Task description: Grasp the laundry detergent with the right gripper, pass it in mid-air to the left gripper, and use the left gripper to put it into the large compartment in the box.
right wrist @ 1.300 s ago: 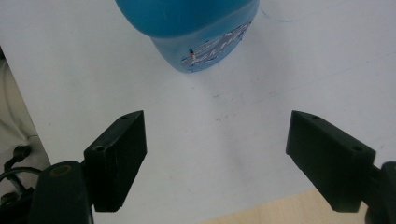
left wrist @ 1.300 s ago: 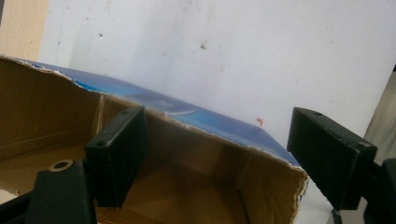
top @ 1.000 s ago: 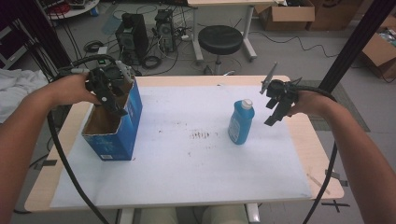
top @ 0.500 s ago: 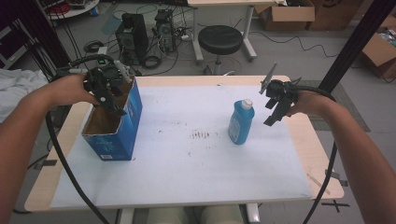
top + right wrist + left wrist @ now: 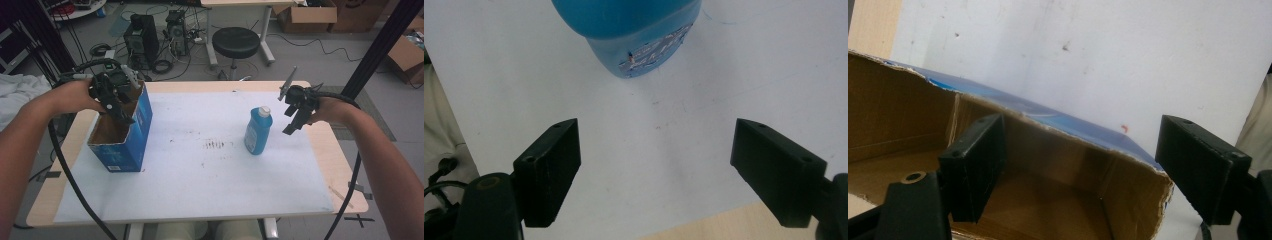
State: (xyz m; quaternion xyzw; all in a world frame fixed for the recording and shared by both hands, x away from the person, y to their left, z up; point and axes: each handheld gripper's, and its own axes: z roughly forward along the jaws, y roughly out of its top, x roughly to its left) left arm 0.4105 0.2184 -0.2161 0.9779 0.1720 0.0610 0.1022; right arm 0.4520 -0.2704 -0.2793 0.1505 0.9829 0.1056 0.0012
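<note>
Meanwhile, the left gripper (image 5: 116,102) straddles the light cardboard box's (image 5: 121,137) wall, fingers open; the right gripper (image 5: 296,111), fingers open, nears the slippery blue bottle (image 5: 258,131), best grasped mid-body.

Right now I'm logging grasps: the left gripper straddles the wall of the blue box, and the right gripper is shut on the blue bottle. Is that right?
Not quite. The right gripper is open and holds nothing: the right gripper view shows its jaws spread wide over bare table, the blue bottle standing clear beyond them. The left gripper does straddle the wall of the blue box.
</note>
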